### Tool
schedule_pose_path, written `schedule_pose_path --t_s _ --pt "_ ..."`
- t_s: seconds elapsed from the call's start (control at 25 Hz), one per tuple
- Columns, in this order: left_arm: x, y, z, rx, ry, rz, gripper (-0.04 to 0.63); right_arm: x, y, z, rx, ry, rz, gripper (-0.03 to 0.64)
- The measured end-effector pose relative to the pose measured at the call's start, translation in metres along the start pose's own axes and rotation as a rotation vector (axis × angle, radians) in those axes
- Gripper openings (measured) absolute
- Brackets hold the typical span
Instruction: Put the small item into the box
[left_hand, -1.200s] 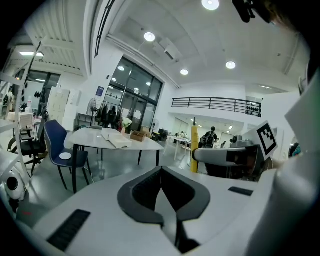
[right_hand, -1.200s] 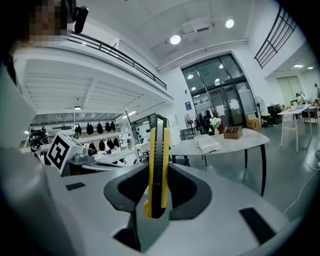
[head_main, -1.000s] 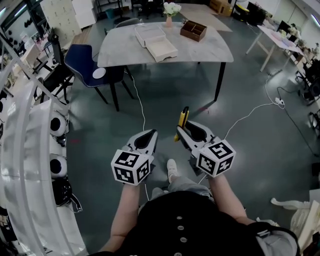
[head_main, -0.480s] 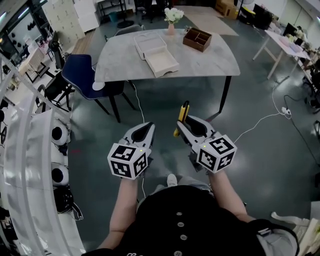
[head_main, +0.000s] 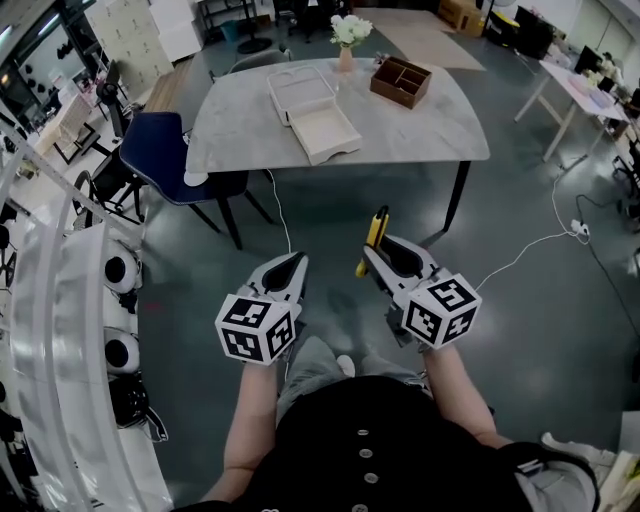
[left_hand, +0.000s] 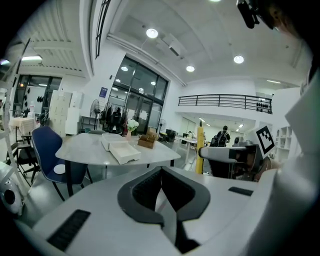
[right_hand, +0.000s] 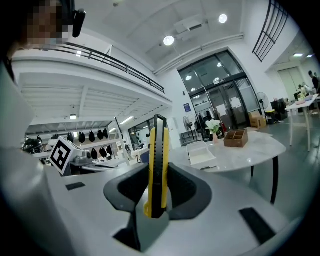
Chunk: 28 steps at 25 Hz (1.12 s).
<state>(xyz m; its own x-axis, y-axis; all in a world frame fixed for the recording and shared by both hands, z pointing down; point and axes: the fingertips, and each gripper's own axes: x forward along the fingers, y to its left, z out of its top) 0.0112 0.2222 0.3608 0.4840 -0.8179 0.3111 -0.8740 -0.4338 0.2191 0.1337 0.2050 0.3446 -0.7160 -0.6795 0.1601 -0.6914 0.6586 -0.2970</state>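
Observation:
My right gripper (head_main: 372, 252) is shut on a yellow and black utility knife (head_main: 376, 228), which stands up between the jaws (right_hand: 156, 165). My left gripper (head_main: 294, 262) is shut with nothing in it, its tips meeting (left_hand: 161, 172). Both are held over the floor, short of a grey table (head_main: 420, 130). On the table lie an open white box (head_main: 322, 130) with a white tray behind it and a compartmented wooden box (head_main: 406, 80). The left gripper view shows the white box (left_hand: 122, 150) and the knife (left_hand: 201, 150) off to the right.
A blue chair (head_main: 165, 150) stands at the table's left end and a vase of white flowers (head_main: 347, 40) at its far edge. A white cable (head_main: 520, 250) runs over the floor at the right. White shelving (head_main: 60, 300) lines the left side.
Both grippers have been carried forward towards the table, which now sits lower and nearer in the head view. The knife stays in the right jaws, and the left jaws stay shut.

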Motion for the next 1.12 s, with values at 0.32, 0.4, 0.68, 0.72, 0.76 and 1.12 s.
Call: schedule_pose_path --t_s 0.32,0.4,0.68,0.72,0.76,1.12 --pt "0.027 0.001 -0.001 -0.006 0.028 -0.018 0.018 0.007 -0.022 -0.001 0.022 0.012 -0.019 0.118" --pt "0.035 0.003 0.001 -0.001 0.031 -0.026 0.018 0.012 -0.028 -0.001 0.028 0.007 -0.026 0.118" --pt "0.066 0.023 0.005 -0.014 0.049 -0.051 0.018 0.038 -0.054 -0.002 0.032 0.035 -0.057 0.118" --pt "0.072 0.028 0.007 -0.015 0.050 -0.055 0.018 0.045 -0.058 0.001 0.031 0.033 -0.059 0.118" --pt "0.079 0.034 0.011 -0.014 0.051 -0.059 0.018 0.053 -0.062 0.004 0.031 0.029 -0.060 0.118" --pt "0.138 0.095 0.056 0.007 0.044 -0.097 0.018 0.134 -0.086 0.036 0.023 0.011 -0.052 0.119"
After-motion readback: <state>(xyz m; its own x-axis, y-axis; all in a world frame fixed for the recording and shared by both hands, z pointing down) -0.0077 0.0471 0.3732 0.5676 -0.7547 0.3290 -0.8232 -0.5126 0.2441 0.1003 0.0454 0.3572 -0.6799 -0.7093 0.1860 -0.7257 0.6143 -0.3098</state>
